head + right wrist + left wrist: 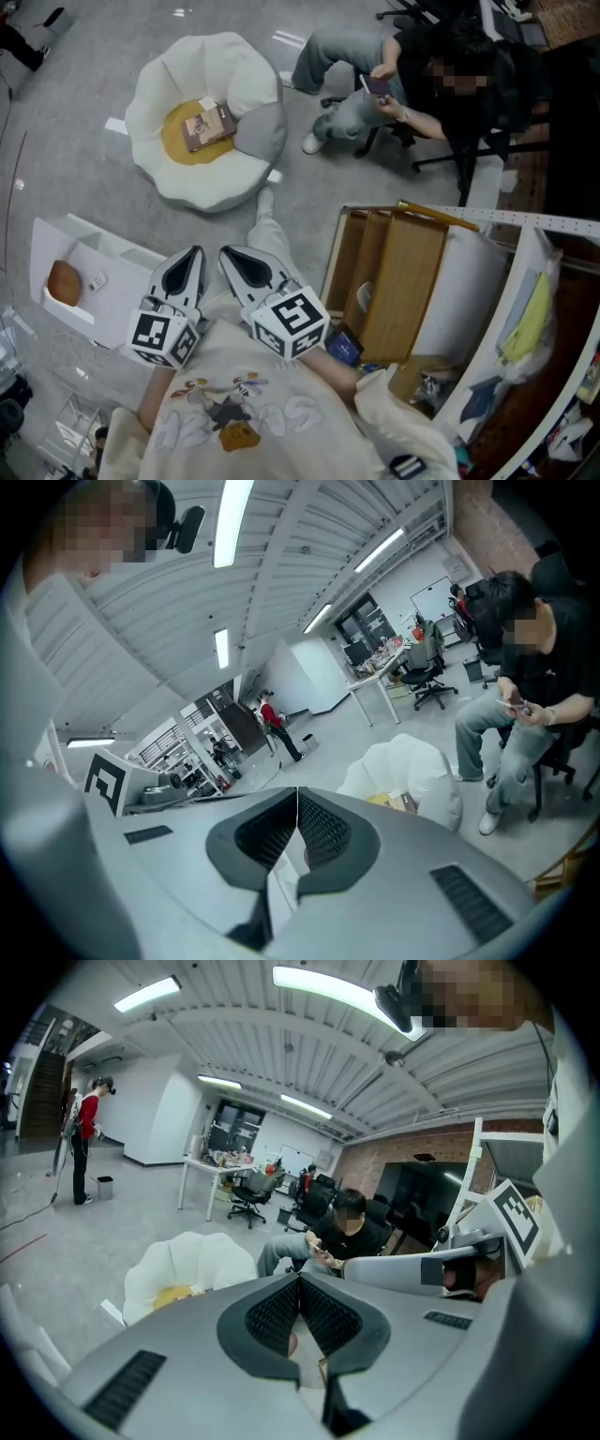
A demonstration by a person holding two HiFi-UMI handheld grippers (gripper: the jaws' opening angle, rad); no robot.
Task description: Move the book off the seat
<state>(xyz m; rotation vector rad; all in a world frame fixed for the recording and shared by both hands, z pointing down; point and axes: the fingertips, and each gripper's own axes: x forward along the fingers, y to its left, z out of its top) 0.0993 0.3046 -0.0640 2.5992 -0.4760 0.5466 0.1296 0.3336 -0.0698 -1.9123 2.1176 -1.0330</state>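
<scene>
head view: book [208, 127] on seat [199, 190], well ahead of both closed jaws.

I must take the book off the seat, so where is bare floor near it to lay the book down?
Bare floor lies left of the seat, and in a strip between the seat and the white shelf. The right side is crowded: a seated person's shoe close by, the wooden cabinet nearer to us.
</scene>
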